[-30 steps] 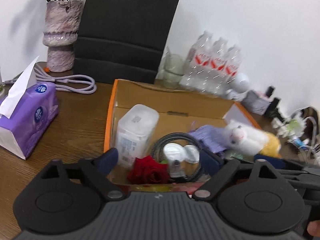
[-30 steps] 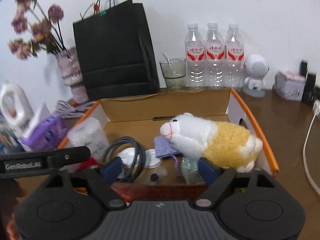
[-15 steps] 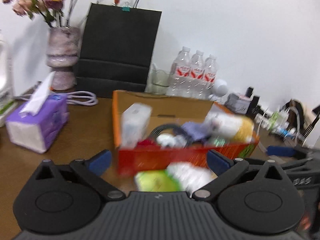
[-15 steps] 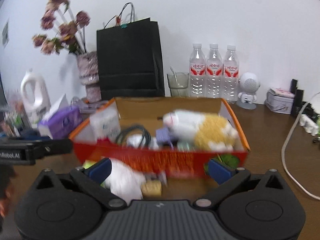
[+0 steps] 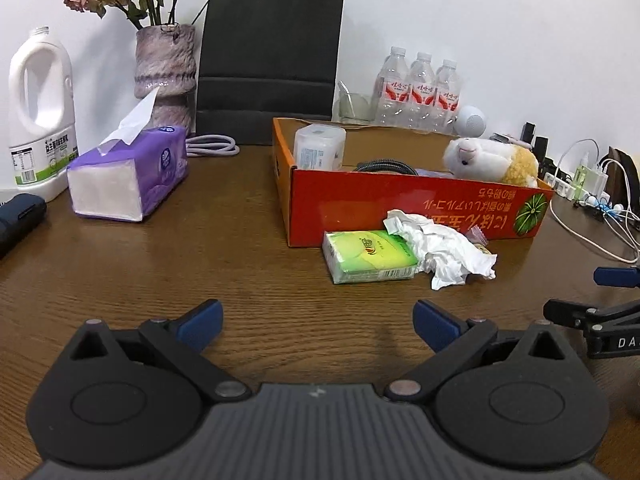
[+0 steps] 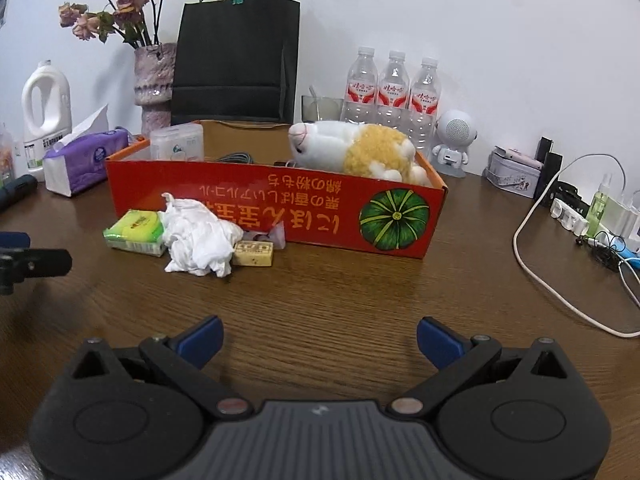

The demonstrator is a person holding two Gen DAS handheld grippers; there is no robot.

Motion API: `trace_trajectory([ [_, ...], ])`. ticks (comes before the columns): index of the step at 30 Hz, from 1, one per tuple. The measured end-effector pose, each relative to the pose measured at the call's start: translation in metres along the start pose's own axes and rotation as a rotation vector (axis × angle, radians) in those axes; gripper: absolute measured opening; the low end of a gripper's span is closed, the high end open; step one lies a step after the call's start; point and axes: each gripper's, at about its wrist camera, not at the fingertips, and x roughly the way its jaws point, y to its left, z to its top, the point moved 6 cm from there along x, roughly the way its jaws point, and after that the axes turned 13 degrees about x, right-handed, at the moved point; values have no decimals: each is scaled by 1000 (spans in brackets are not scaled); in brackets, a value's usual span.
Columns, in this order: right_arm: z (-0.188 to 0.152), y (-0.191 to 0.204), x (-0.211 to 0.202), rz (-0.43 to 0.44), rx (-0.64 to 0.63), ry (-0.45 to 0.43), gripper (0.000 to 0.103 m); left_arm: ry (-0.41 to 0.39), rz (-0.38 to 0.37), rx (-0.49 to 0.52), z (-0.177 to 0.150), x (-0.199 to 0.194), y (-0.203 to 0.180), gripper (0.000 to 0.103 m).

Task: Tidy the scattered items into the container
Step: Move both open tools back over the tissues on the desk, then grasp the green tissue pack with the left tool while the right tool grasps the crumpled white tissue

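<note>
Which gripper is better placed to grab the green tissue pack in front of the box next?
Left. The green tissue pack lies nearly straight ahead of the open left gripper; for the right gripper it sits far left.

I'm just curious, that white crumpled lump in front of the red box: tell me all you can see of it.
The crumpled white tissue looks like thin, soft paper, bunched into an irregular wad. It lies on the wooden table just in front of the red box, pressed against a green tissue pack and a small yellowish wrapped block. Neither gripper touches it.
</note>
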Motion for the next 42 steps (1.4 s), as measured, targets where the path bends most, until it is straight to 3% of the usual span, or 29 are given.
trace_trajectory([
  [7,3,-12,1,-10,69,2,103,30,23,-93,-5,3,14,103],
  [14,2,-13,4,8,89,17,103,47,13,-51,-5,5,6,103],
  [19,17,13,9,68,6,-40,103,21,-1,31,9,14,-12,103],
  [24,34,50,34,152,-66,-13,99,34,-19,-22,20,21,-11,103],
  [30,47,79,64,182,-125,13,87,55,25,-56,36,30,15,103],
  [31,47,82,69,180,-134,22,79,57,20,-69,37,31,19,103],
  [33,46,85,77,181,-137,37,54,71,0,-81,37,33,21,103],
  [34,45,85,79,185,-138,45,37,76,-10,-77,37,35,20,103],
  [42,49,49,53,233,-35,-3,29,115,-86,-53,39,66,-20,103],
])
